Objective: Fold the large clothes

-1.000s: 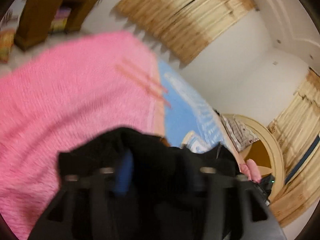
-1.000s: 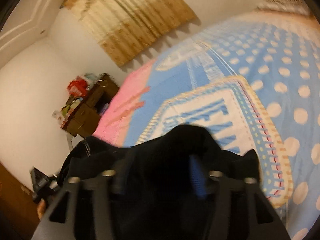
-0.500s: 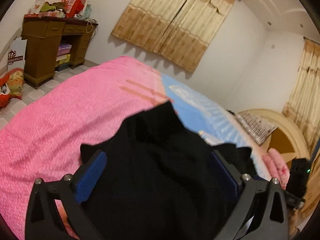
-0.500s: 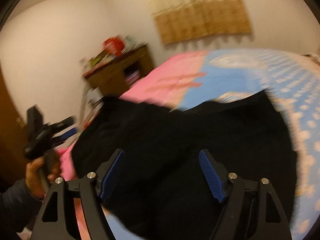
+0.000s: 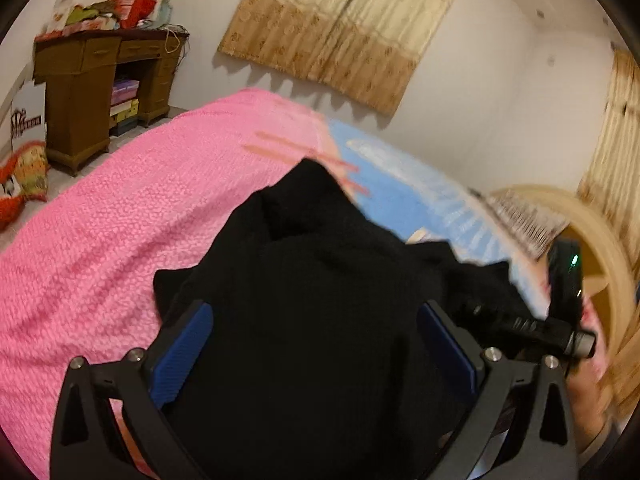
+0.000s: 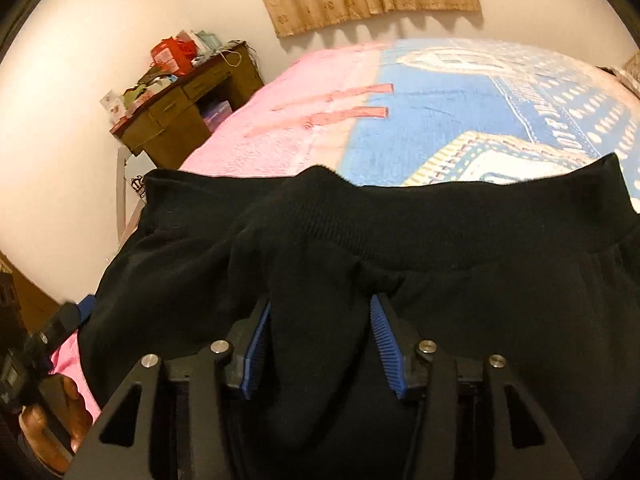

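Pink and blue covers spread over the bed [image 5: 120, 216]; near me lay the black garment [image 6: 400, 248], soft, limp, probably light. My left claw [image 5: 312, 356] stood wide around it. My right claw [image 6: 320, 344] was closing on a fold just below the ribbed waistband [image 6: 460, 216], the firmest hold.

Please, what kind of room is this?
Most likely a home bedroom: a bed under a pink and blue blanket, beige curtains on the white wall, and a cluttered brown wooden desk in the corner.
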The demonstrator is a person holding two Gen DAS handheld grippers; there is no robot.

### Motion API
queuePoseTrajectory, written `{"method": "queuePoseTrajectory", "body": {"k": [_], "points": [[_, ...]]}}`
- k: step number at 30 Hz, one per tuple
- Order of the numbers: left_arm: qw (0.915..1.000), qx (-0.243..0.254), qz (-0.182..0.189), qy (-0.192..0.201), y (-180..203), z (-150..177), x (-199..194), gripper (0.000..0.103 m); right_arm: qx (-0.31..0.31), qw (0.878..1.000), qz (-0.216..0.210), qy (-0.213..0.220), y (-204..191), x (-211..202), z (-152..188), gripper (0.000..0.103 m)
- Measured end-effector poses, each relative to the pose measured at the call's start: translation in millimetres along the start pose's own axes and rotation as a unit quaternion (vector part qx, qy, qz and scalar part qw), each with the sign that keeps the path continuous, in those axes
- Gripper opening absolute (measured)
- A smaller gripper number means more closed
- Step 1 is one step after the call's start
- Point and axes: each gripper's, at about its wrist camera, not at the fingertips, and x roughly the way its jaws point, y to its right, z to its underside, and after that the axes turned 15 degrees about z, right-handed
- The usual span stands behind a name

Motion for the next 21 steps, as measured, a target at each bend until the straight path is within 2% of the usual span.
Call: {"method": "queuePoseTrajectory", "body": {"k": [2,4,7,12,15,18,19,21], "points": [[0.9994,0.016,-0.019,-0.025,-4.8,5.0,9.5,0.103,-0.013,1.0,-0.004,0.021,3.7,7.3,8.6,0.053],[0.9987,0.037,-0.025,-0.024,-2.0,11.7,8.5,0.103,-0.023,0.999,0.001,0.045,1.5,3.0,18.8,0.053],[0.9965,0.063,-0.041,-0.037,6.0,19.1,7.6,0.103,-0.042,0.997,0.017,0.059,-0.5,-3.3,28.7,0.053],[0.9942,0.078,-0.051,-0.052,11.8,27.4,0.6,0.103,-0.033,0.996,0.008,0.08,5.8,-9.8,42.6,0.053],[0.9965,0.069,-0.038,-0.027,15.4,19.6,-18.4,0.103,-0.035,0.996,-0.006,0.084,8.0,-25.8,42.4,0.055],[0.9984,0.05,-0.004,0.026,15.0,7.0,-41.5,0.103,-0.011,0.992,-0.019,0.125,30.7,-63.7,54.1,0.056],[0.9984,0.048,-0.005,0.03,13.8,4.3,-42.4,0.103,-0.005,0.989,0.004,0.145,43.8,-77.9,59.6,0.056],[0.9987,0.04,-0.027,0.019,6.3,-2.7,-34.2,0.103,0.0,0.988,0.047,0.15,62.4,-87.5,64.2,0.056]]}}
